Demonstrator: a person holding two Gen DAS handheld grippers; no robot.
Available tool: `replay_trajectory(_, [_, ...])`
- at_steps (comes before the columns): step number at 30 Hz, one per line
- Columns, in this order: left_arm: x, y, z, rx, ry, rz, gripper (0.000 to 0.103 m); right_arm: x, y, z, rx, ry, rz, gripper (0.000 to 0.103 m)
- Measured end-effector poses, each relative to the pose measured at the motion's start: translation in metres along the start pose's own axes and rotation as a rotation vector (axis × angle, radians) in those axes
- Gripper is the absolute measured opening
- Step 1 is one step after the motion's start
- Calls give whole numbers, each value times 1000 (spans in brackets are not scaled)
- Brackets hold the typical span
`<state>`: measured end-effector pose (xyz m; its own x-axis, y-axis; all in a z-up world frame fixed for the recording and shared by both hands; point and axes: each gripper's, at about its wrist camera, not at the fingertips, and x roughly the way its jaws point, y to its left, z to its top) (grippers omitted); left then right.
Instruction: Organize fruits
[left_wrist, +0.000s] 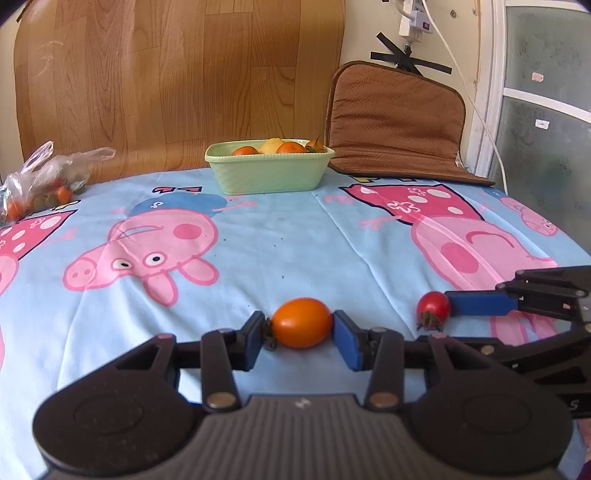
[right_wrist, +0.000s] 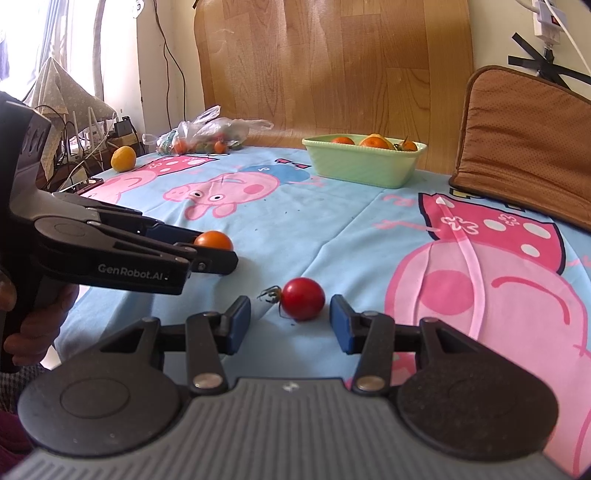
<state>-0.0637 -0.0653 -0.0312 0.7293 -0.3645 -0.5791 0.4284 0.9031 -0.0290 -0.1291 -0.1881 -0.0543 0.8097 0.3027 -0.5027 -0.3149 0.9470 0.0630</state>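
Note:
My left gripper (left_wrist: 300, 334) is shut on an orange cherry tomato (left_wrist: 302, 323), low over the blue cartoon tablecloth (left_wrist: 295, 240); both pads touch it. It also shows in the right wrist view (right_wrist: 213, 240). My right gripper (right_wrist: 290, 322) is open around a red cherry tomato (right_wrist: 303, 298) that lies on the cloth with gaps on both sides. The red tomato (left_wrist: 433, 306) shows beside the right gripper's blue finger (left_wrist: 480, 304) in the left wrist view. A green tub (left_wrist: 269, 168) with oranges stands at the table's far side.
A plastic bag of small fruit (left_wrist: 40, 184) lies at the far left, also in the right wrist view (right_wrist: 207, 134). A yellow-orange fruit (right_wrist: 123, 158) sits near the left table edge. A brown cushion (left_wrist: 399, 122) leans at the back right. A wood panel stands behind.

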Motion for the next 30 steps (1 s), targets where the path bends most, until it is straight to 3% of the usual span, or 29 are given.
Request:
replay_trajectory(13, [-4,-6,0,2,-7,-32,40,1,-2,0,1,-6,-13,50])
replay_trajectory(17, [-2,-6,0,2,-3,-40,40,2,4,0,-25,-3,-11,29])
replay_trajectory(20, [-2,-4,3,-8,-1,-52,40,3,3,4,-22,0,3,29])
replay_trajectory(25, [1,7,22,-24,-11,-68,40,9,-6,17,4,-29,18,29])
replay_trajectory(30, [20,21,66,-8,-42,-51,40,27,-20,51,-14,-79,31,29])
